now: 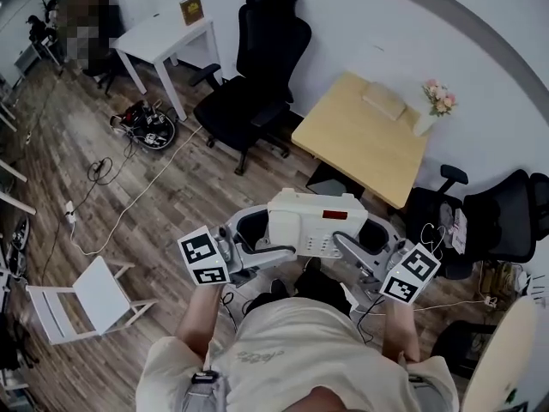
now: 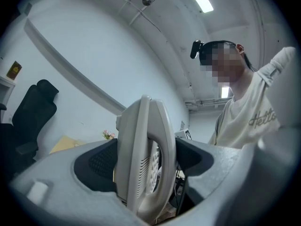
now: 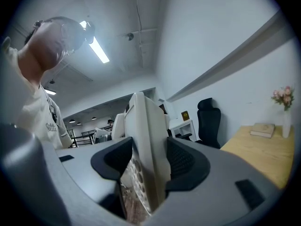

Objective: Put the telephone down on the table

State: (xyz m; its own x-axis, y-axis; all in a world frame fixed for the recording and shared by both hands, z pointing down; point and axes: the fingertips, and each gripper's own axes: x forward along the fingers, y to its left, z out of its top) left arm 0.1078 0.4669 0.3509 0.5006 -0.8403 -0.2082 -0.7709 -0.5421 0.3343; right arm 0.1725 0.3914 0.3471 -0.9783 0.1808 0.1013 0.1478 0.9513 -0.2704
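A white desk telephone (image 1: 316, 221) hangs in the air in front of me, held at both ends above the wooden floor. My left gripper (image 1: 257, 228) is shut on its left end and my right gripper (image 1: 371, 235) on its right end. In the left gripper view the telephone (image 2: 141, 159) stands edge-on between the black pads (image 2: 98, 164). The right gripper view shows the telephone (image 3: 146, 159), keypad side facing down-left, clamped the same way. The light wooden table (image 1: 360, 136) stands ahead of the telephone, against the wall.
On the wooden table lie a book (image 1: 383, 101) and a vase of flowers (image 1: 433, 106). A black office chair (image 1: 257, 67) stands to its left, another (image 1: 506, 217) at its right. A white desk (image 1: 163, 37), floor cables (image 1: 129, 187) and a white chair (image 1: 81, 299) are at left.
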